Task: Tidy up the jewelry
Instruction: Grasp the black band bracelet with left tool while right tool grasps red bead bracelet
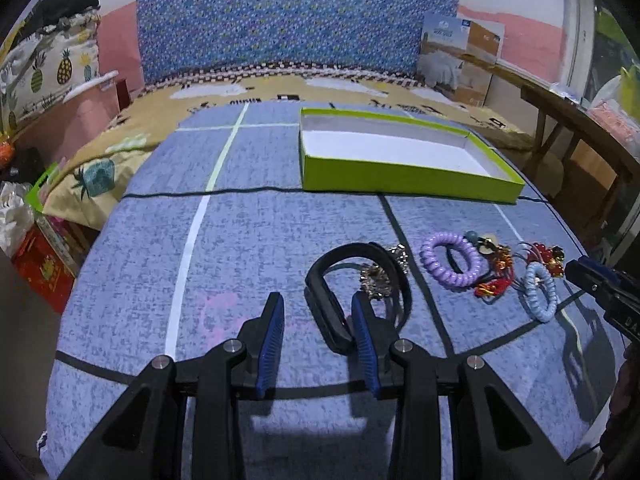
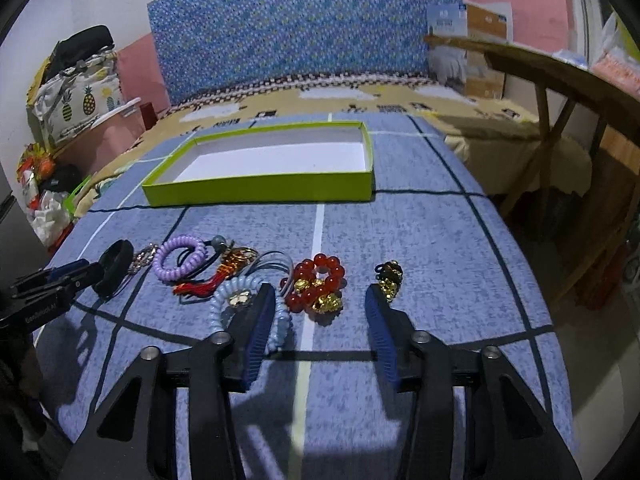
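Lower centre, both claws released: left claw (image 1: 318, 312) nears black band (image 1: 332, 312), right claw (image 2: 320, 304) straddles red beads (image 2: 316, 284); next, clench, carry to green box (image 2: 260, 190).

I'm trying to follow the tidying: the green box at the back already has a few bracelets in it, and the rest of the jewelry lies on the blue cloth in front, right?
Not quite. The green box is empty; the right wrist view shows only its bare white floor. The rest holds: the jewelry, such as the red bead bracelet and the purple coil band, lies on the blue cloth in front.
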{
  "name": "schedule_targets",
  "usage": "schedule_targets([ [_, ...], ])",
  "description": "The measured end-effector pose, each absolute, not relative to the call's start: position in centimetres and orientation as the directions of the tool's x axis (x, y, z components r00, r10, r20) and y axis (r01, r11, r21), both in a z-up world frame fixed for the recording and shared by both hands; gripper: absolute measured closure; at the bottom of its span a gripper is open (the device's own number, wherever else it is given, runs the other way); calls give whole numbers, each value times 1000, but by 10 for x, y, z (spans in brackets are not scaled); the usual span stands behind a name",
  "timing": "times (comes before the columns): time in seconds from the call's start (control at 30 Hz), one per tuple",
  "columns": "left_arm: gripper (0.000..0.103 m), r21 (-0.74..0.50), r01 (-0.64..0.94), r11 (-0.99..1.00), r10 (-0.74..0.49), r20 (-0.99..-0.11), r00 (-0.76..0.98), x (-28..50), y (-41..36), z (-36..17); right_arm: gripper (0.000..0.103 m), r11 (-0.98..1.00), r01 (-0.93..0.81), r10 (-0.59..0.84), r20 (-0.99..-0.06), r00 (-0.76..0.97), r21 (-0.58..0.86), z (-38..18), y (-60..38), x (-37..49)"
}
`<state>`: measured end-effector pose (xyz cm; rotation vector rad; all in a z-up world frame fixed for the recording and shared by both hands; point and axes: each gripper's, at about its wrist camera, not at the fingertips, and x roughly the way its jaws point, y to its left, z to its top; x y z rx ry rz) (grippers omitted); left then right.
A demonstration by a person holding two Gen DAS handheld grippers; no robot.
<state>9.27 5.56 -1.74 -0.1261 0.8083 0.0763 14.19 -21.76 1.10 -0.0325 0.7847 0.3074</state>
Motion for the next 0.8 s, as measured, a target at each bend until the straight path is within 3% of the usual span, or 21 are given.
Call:
schedule_targets([
  [0.27, 67, -85, -114, 990, 11, -753, 658, 105, 54, -22, 77, 947, -296, 288, -747, 600, 128, 0, -216, 161],
  [0.57, 68, -41, -103, 994, 35, -763, 645, 114, 50, -22, 77, 943, -290, 305, -776, 553, 164, -4, -220, 178],
  [0.67, 78, -43, -97, 994, 30, -765, 644, 115, 50, -22, 91, 941, -296, 308, -775, 552, 163, -4, -220, 180],
  [0.7, 85, -44, -96, 994, 28, -765, 644, 115, 50, -22, 92, 943, -294, 302, -774, 556, 156, -4, -219, 180],
  [0.8, 87, -49, -91, 995, 22, -765, 644, 114, 52, -21, 92, 943, -292, 306, -767, 564, 161, -3, -221, 178],
])
